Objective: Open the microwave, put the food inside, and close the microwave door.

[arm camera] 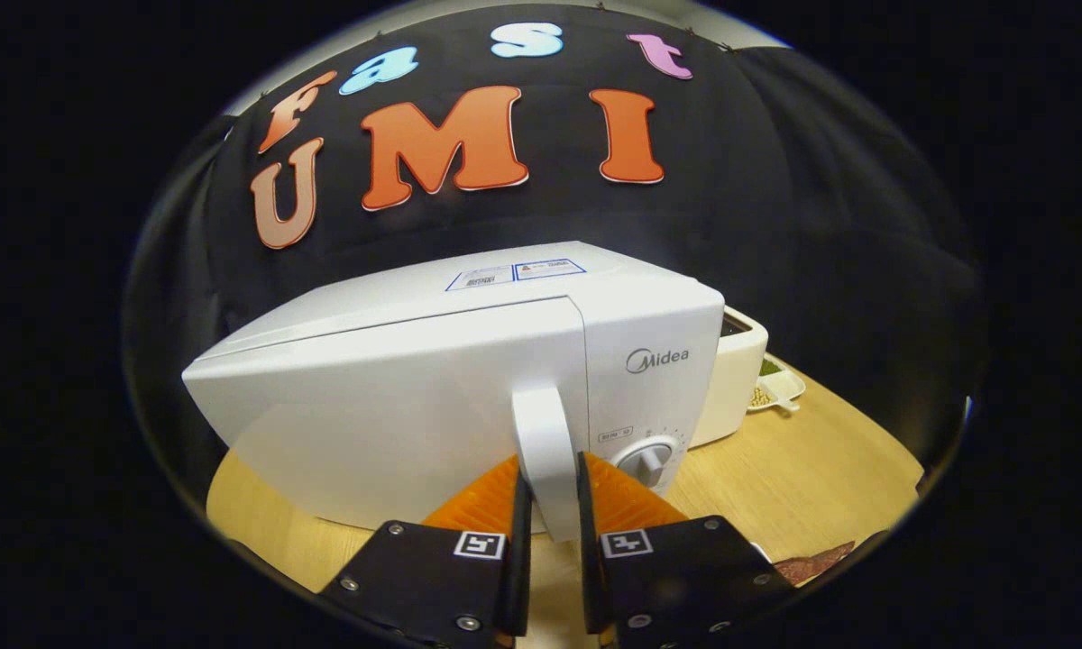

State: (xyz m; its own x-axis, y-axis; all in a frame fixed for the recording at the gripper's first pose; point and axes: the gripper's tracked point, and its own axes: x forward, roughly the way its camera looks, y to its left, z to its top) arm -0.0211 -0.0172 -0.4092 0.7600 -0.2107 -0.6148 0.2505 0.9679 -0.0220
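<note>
Wooden desk [802,469] carrying a white microwave [415,379], which stands directly ahead of the jaws with its door [388,406] shut or nearly so. A white appliance [739,370] sits beyond the microwave's far side, with a small dish [780,388] of grains just past it. The door's upright handle [545,451], its long axis vertical, lies between the jaws; the gripper [548,514] appears clamped on it, one finger on each flank. Opening likely turns on pulling the handle back toward the holder. A brownish item [811,563], possibly the food, lies beside the right finger.
</note>
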